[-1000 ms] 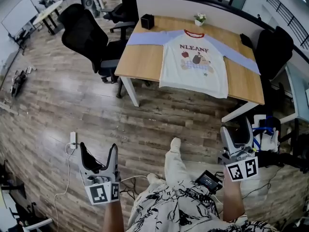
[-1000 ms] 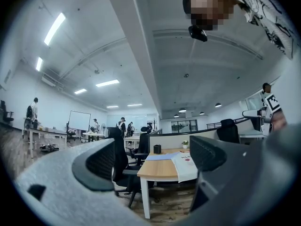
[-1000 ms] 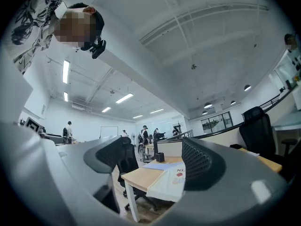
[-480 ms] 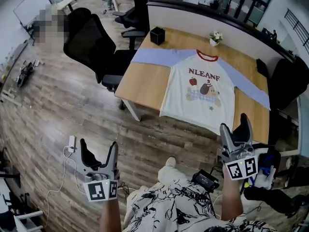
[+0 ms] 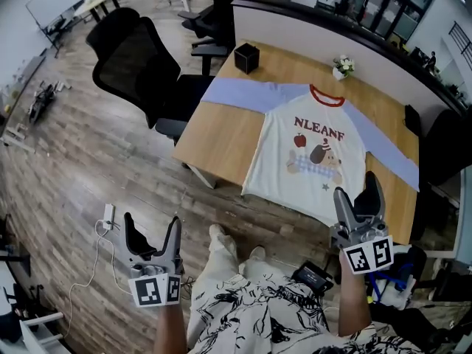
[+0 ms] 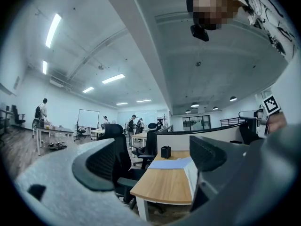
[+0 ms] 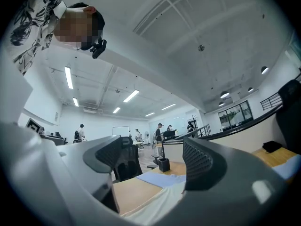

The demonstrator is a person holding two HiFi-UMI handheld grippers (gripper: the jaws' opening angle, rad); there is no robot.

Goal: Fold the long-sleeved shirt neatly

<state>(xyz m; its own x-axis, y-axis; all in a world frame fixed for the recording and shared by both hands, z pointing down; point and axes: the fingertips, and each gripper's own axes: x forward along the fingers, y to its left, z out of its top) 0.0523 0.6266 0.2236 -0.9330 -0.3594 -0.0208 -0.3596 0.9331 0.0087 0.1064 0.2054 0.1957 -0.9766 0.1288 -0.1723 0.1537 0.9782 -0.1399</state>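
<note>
- Holding my left gripper over the wooden floor, jaws spread, nothing between them.
- My right gripper is spread too, empty, near the table front edge.
- The long-sleeved shirt lies flat on the table, sleeves out. My right gripper covers part of its hem, and the far-right cuff is hard to make out.
</note>
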